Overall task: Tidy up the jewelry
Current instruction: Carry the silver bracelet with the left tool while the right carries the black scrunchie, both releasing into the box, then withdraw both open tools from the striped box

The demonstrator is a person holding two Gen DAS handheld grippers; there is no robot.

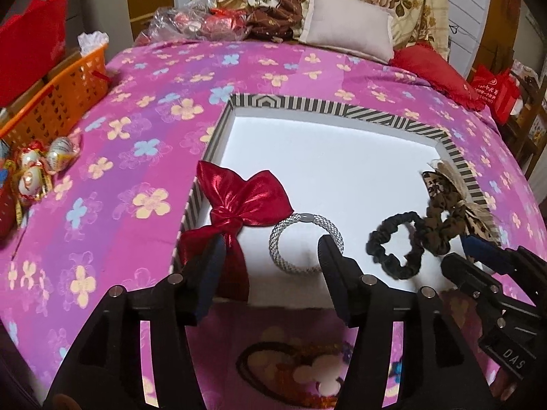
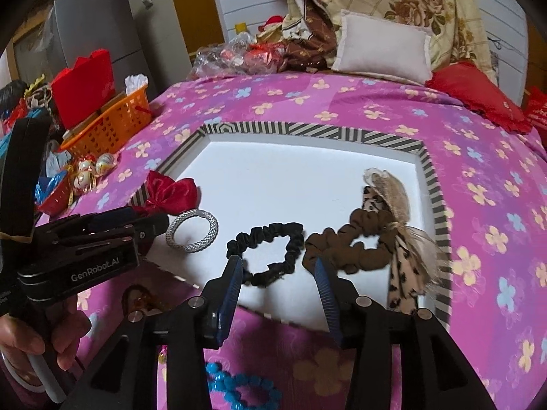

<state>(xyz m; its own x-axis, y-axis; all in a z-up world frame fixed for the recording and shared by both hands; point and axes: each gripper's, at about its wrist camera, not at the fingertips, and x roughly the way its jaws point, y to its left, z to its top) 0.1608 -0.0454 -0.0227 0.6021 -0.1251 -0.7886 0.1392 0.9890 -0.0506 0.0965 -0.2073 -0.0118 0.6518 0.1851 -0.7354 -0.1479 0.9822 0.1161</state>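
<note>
Inside the striped-rimmed white tray [image 2: 432,184] lie a shiny red bow [image 1: 239,201], a silver mesh bracelet [image 1: 304,244], a black scrunchie [image 2: 270,251] and a leopard-print brown scrunchie [image 2: 369,239].

Bed with pink flowered bedspread [image 1: 143,157]; white pillow [image 1: 348,30]; red cushion [image 1: 441,75]; orange basket [image 1: 58,102]; grey fridge [image 2: 99,24]; white wall.

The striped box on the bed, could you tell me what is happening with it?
A person holds a gripper in each hand over the striped box. Inside lie a red bow, silver bracelet, black scrunchie and leopard scrunchie. The left gripper and right gripper are open, holding nothing.
</note>
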